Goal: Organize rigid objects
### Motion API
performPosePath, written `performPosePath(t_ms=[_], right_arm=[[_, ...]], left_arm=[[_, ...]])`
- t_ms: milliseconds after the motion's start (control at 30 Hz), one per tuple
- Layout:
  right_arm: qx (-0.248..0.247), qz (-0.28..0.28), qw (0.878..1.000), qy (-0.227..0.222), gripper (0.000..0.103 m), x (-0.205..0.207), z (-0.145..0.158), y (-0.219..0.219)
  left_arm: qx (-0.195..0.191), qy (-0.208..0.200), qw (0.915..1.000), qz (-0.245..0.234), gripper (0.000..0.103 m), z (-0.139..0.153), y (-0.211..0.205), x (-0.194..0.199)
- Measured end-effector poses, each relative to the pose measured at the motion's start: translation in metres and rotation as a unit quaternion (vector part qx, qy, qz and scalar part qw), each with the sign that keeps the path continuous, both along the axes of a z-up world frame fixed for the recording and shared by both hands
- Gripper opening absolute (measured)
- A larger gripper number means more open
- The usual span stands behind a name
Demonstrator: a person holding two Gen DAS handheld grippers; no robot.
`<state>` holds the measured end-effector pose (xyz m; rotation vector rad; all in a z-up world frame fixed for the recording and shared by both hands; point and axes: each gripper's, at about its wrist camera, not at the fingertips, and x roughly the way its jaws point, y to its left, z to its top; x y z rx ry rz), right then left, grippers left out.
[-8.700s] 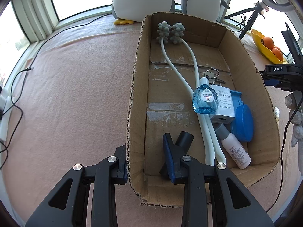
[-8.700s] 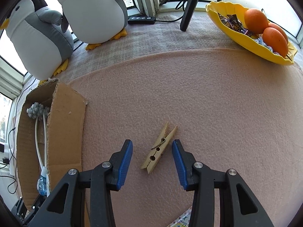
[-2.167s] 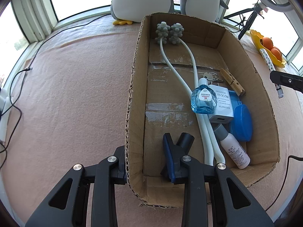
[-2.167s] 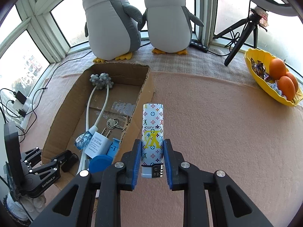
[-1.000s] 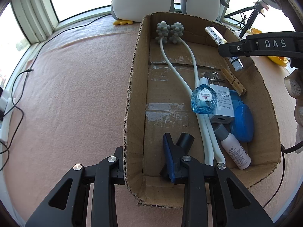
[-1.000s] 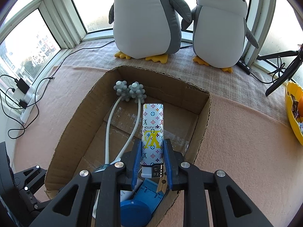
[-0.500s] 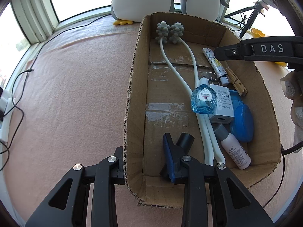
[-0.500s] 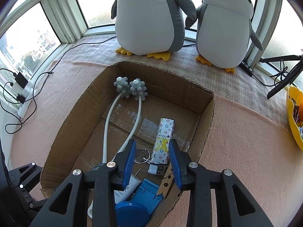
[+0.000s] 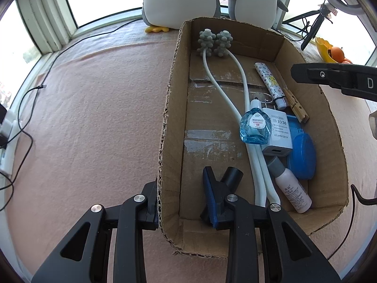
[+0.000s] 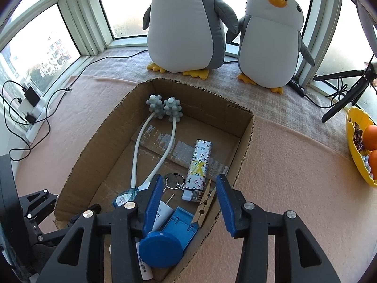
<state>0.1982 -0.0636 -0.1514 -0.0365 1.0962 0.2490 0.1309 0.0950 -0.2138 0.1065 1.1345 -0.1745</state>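
A cardboard box (image 9: 173,108) (image 10: 245,146) stands on the pink cloth. The patterned lighter (image 10: 197,168) (image 9: 271,85) lies loose on the box floor beside a wooden clothespin (image 10: 204,206) (image 9: 295,105) and a key ring (image 10: 174,180). My right gripper (image 10: 188,205) is open and empty above them. My left gripper (image 9: 181,188) straddles the box's near left wall, one finger inside and one outside, jaws apart; whether it pinches the wall is unclear. Also in the box are a white massager (image 9: 226,77), a blue bottle (image 9: 254,127), a white charger (image 9: 278,132), a blue case (image 9: 302,155) and a small white bottle (image 9: 291,188).
Two plush penguins (image 10: 188,23) (image 10: 271,40) stand behind the box by the window. A yellow bowl of oranges (image 10: 360,151) sits at the right. A tripod (image 10: 346,94) stands at the back right. Cables and a power strip (image 10: 33,115) lie at the left.
My right gripper carried the lighter over the box, opened and let it go onto the box floor; it has since opened wider and drawn back. The left gripper has not moved.
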Motion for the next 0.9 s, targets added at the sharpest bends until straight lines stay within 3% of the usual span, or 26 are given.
performPosePath(t_ms=[200, 367, 467, 567, 633, 900], right_arm=[[0.003, -0.004, 1.0, -0.01, 0.052, -0.016, 0.008, -0.008], [0.015, -0.018, 0.999, -0.023, 0.054, -0.033, 0.016, -0.019], [0.023, -0.025, 0.999, -0.029, 0.054, -0.044, 0.024, -0.026], [0.019, -0.03, 0.998, -0.048, 0.055, -0.059, 0.037, -0.031], [0.02, -0.034, 0.998, -0.058, 0.06, -0.069, 0.046, -0.035], [0.024, -0.056, 0.994, -0.094, 0.065, -0.105, 0.082, -0.05]], left_arm=[[0.0, -0.013, 0.9999, -0.001, 0.029, 0.008, 0.0, 0.0], [-0.001, -0.022, 0.9997, 0.008, 0.029, 0.014, 0.004, -0.001], [-0.002, -0.033, 0.9993, 0.014, 0.039, 0.021, 0.008, -0.004], [-0.003, -0.051, 0.9984, 0.023, 0.042, 0.033, 0.012, -0.009], [-0.004, -0.06, 0.9978, 0.029, 0.053, 0.041, 0.015, -0.012], [-0.002, -0.093, 0.9954, 0.024, 0.06, 0.077, 0.006, -0.034]])
